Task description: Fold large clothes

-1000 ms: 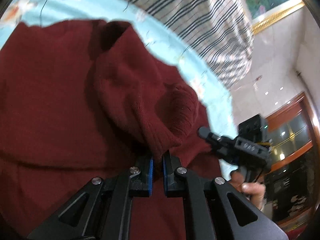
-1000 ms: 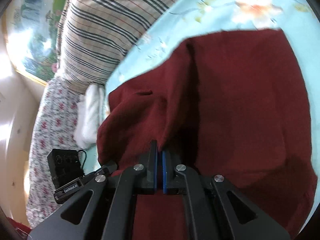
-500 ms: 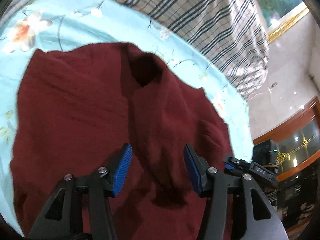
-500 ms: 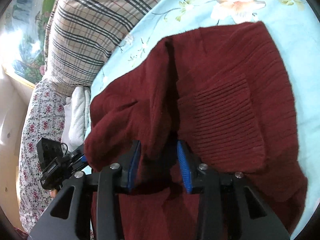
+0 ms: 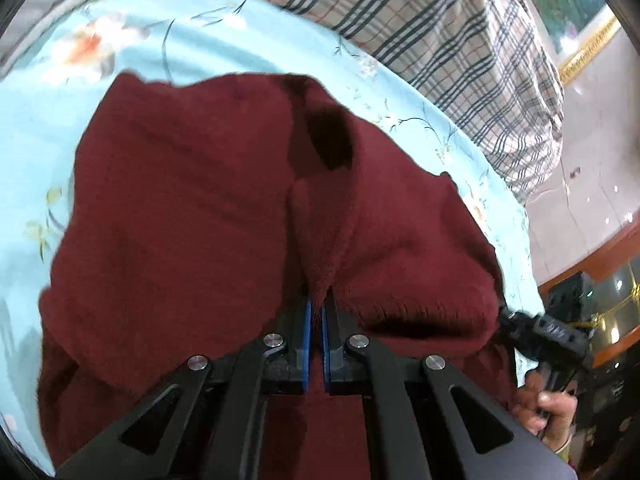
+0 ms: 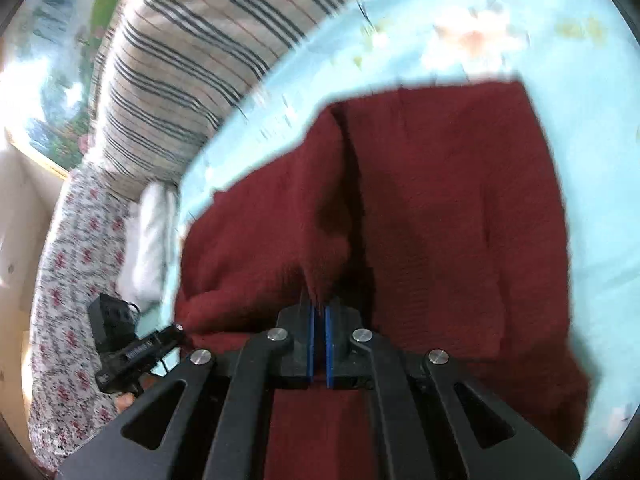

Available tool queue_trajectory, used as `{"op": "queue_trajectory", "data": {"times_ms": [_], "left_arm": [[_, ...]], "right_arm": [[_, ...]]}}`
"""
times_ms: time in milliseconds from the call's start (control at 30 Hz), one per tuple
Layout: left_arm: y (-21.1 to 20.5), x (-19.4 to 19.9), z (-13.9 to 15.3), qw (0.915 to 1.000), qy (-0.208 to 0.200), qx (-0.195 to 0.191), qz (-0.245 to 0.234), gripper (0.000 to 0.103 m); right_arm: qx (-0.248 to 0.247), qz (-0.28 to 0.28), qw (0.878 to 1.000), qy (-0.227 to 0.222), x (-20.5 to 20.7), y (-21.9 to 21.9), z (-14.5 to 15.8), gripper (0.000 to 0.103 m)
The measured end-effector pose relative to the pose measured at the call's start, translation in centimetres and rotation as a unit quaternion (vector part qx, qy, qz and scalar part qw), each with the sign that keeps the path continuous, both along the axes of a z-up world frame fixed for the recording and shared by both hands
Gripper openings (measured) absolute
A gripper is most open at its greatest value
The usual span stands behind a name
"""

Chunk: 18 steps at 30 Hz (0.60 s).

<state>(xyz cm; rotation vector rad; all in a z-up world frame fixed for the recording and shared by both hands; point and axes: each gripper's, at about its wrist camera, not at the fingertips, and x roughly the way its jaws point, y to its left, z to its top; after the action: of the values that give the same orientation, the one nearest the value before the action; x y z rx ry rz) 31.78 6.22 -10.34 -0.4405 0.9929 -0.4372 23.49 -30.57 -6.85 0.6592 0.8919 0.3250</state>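
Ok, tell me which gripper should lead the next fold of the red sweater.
Neither clearly. The left gripper and right gripper are both shut on pinched ridges of the sweater, side by side on the blue floral sheet. Probably carry the fold with both together.

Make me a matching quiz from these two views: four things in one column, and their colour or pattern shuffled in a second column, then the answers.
Things:
1. sweater
2. sheet
3. blanket
4. tool pads

Looks:
A. light blue with flowers
B. blue
C. dark red knit
D. beige with dark stripes

Pairs: 1-C, 2-A, 3-D, 4-B

Both the left tool and the right tool are shut on a fold of the sweater, which lies on the sheet.
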Motion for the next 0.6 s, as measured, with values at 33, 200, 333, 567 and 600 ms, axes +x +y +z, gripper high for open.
{"op": "queue_trajectory", "data": {"times_ms": [33,200,333,567,600], "left_arm": [[0.0,-0.1,0.1,1.0000,-0.002,-0.003,0.001,0.002],[-0.2,-0.1,0.1,0.9998,-0.006,0.014,-0.012,0.003],[-0.1,-0.2,-0.1,1.0000,0.001,0.001,-0.009,0.004],[0.4,-2.7,2.6,0.9995,-0.015,0.001,-0.029,0.006],[0.2,-3.1,3.1,0.9991,-0.021,-0.004,-0.037,0.006]], "right_arm": [[-0.004,-0.002,1.000,0.006,-0.1,0.1,-0.5,0.004],[-0.001,-0.019,1.000,0.002,-1.0,-0.6,-0.7,0.005],[-0.022,-0.017,1.000,-0.001,-0.8,-0.2,-0.1,0.005],[-0.070,-0.044,0.996,-0.022,-3.1,-0.4,3.0,0.024],[-0.061,-0.041,0.997,-0.031,-3.6,-0.3,3.7,0.024]]}}
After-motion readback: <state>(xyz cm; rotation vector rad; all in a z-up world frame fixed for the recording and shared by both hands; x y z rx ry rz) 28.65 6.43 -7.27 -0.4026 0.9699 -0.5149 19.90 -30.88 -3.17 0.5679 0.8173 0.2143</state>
